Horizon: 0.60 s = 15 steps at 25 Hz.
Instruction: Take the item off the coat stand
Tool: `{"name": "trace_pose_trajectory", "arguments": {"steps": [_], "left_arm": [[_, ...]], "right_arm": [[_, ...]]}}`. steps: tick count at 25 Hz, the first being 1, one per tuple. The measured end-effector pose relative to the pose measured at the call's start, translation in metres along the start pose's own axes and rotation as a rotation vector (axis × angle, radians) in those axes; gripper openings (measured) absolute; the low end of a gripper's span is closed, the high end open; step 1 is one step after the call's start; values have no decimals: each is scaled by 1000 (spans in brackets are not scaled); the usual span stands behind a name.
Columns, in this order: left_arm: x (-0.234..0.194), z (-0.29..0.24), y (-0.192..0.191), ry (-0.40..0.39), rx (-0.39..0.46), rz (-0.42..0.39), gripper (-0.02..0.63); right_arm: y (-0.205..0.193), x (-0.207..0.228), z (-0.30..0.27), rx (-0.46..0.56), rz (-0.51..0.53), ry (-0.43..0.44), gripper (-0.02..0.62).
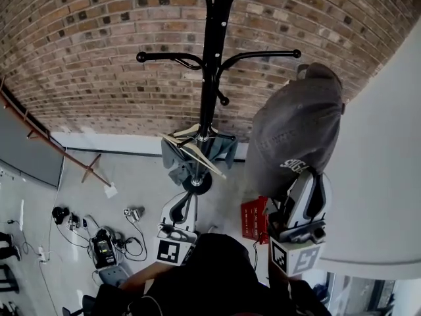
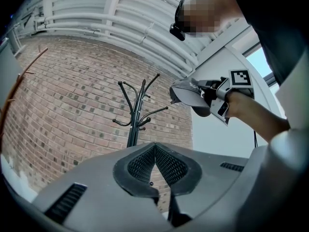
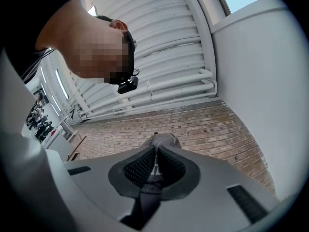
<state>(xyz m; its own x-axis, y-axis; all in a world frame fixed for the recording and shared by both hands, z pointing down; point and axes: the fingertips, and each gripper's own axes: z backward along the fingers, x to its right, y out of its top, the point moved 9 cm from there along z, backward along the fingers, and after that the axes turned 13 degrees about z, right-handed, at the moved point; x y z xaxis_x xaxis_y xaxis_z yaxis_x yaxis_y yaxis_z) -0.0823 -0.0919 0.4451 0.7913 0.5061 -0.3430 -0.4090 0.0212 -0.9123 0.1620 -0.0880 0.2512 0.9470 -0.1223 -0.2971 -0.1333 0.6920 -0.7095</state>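
Observation:
A grey cap hangs clear of the black coat stand, to its right, with none of the stand's hooks touching it. My right gripper is shut on the cap's lower edge. In the right gripper view the cap's fabric is pinched between the pads. My left gripper sits low near the stand's pole, shut with nothing in it. In the left gripper view its jaws meet, the stand rises beyond them, and the cap is held up at the right.
A brick wall stands behind the stand and a white wall runs close on the right. Pale wooden hangers and grey cloth hang low on the pole. A red crate and cables with devices lie on the floor.

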Motion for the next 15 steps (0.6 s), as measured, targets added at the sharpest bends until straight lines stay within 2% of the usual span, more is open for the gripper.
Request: {"name": "trace_pose_trajectory", "arguments": {"steps": [3,6,12,15], "left_arm": [[-1,0,-6,-6,-29,-13,16],[2,-4,-5,0,10,20,15],[8,-4,-8,-10,-4,3,15],[12,-8,-2,0,43,16,15]], "right_arm": [[-2,-4,5,-17,0,6,34],[-3,-10,9,-31,-3,23,34],[-13,-25,20,-74,-68,60,34],[-18,-29,23,-79,-90,55,34]]}}
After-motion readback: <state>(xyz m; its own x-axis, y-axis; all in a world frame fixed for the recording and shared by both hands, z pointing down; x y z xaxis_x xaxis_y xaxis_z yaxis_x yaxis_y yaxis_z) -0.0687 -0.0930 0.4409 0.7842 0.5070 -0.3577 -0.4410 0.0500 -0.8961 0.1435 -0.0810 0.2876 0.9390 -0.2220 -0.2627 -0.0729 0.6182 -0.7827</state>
